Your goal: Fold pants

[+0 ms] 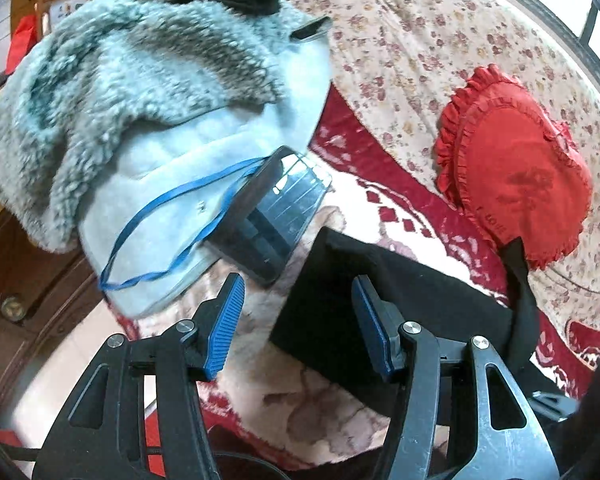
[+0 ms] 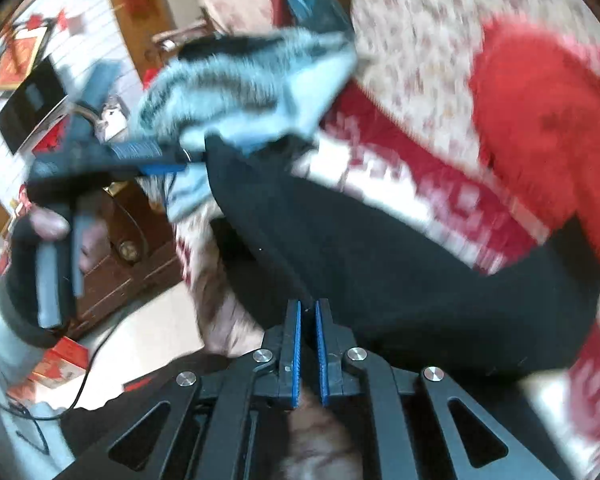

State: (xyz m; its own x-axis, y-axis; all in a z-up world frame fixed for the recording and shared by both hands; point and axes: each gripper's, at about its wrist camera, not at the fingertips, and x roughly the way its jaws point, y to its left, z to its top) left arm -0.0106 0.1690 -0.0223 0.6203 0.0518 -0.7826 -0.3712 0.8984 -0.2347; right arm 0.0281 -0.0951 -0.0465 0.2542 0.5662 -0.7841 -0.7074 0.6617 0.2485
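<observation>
The black pants (image 1: 380,304) lie on a red and white patterned blanket (image 1: 388,196) on the bed. In the left wrist view my left gripper (image 1: 298,300) is open, its blue pads on either side of the pants' near corner, nothing between them. In the right wrist view the pants (image 2: 380,248) stretch from the gripper up to the left. My right gripper (image 2: 308,312) is shut on the pants' edge. The left gripper (image 2: 148,158) shows at the left of that view, at the pants' far corner. This view is blurred.
A fluffy grey-blue jacket (image 1: 140,92) lies at the left with a dark phone-like case (image 1: 276,208) and blue strap on it. A red heart-shaped pillow (image 1: 516,164) sits on a floral quilt (image 1: 420,40) at the right. A wooden cabinet (image 1: 28,280) stands beside the bed.
</observation>
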